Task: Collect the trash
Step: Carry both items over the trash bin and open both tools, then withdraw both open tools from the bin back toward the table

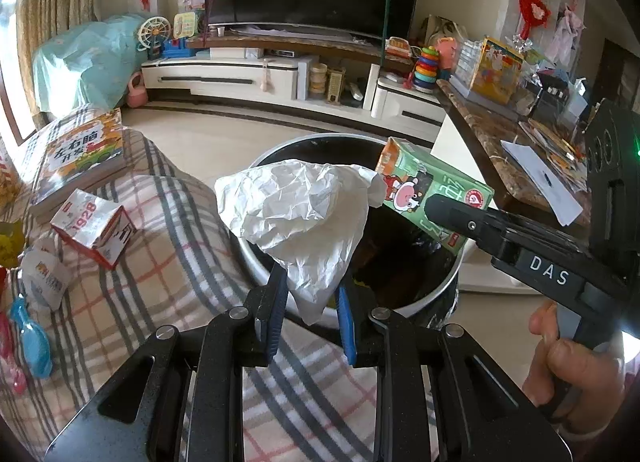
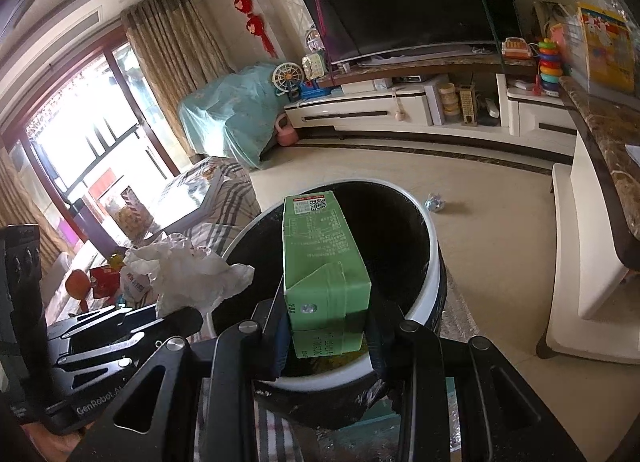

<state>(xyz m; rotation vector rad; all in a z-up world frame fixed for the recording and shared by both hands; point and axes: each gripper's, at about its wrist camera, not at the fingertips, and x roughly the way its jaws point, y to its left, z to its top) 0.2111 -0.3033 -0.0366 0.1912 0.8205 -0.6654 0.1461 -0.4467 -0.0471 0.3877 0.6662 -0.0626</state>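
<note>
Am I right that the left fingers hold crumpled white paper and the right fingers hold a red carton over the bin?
Not quite: the carton in the right fingers is green, as the right wrist view shows. The left fingers do hold crumpled white paper over the bin.

A plaid-covered sofa [image 1: 168, 262] carries a children's book [image 1: 80, 157], a red-and-white carton [image 1: 94, 227] and a blue plastic spoon [image 1: 30, 338]; on the tiled floor [image 2: 480, 189] stand the bin [image 2: 434, 258] and a crumpled wrapper [image 2: 435, 202].
</note>
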